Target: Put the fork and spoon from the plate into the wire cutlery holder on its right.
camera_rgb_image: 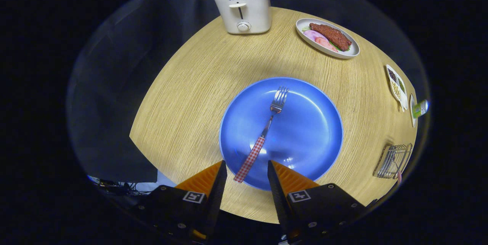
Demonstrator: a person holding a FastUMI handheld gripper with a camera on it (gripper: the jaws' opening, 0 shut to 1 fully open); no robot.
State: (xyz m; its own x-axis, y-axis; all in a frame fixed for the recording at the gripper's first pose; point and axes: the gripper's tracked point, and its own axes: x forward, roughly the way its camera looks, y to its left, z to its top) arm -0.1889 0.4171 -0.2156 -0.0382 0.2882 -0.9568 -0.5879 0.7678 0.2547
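The fork (265,132) is seen lying on the plate (312,142), tines pointing away and its checked handle reaching over the near rim, so that the handle end sits between the fingers (221,178). The gripper (247,172) is held open and empty above the near edge of the plate, nothing being touched by either finger. No spoon is seen on the plate; something with a similar checked end seems to stand in the holder (393,160), well to the right near the bench (183,104) edge, though it is too small to be told for certain. The fork appears to be what is left to take. From here a slip is judged the main risk: the handle is thin and lies flat and askew to the fingers, so a closing grip could pinch it off-centre and let it swing or drop. The plate could also be nudged if the fingers are pressed down on its rim. Further off stand a toaster (244,10), a dish (328,37) of food and small condiment trays (396,83).
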